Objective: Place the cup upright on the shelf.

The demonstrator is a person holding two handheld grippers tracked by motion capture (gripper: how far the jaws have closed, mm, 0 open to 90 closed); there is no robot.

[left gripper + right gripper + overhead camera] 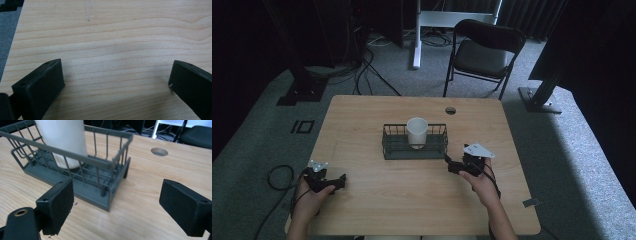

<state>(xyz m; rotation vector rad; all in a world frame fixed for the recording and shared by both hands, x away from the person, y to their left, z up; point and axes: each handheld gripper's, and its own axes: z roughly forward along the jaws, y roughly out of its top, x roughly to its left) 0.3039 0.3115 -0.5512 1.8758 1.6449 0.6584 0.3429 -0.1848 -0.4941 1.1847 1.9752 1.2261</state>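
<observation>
Left claw (343, 179): held by the person's left hand (312, 197) at the near left part of the desk (362, 210), well apart from the rack. In the left gripper view its jaws stand wide apart over bare wood grain, nothing between them.
Desk: light wood, with a round cable hole (450, 110) near the far edge, right of centre.
Rack (392, 148): a dark green wire basket on a solid base, standing at the middle of the desk, its long side across the person's view.
Cup (417, 131): white, upright inside the rack, near its middle, rim above the wire wall. In the right gripper view it (62, 140) rises behind the rack's near wires (75, 160).
Right claw (447, 159): held by the person's right hand (484, 187), just beside the rack's near right corner, pointing toward it. In the right gripper view its jaws are spread wide, gripping nothing; the rack corner lies ahead of the left jaw, bare desk between them.
Beyond the desk: a dark folding chair (484, 50) on grey carpet, cables (367, 70) on the floor to the left.
</observation>
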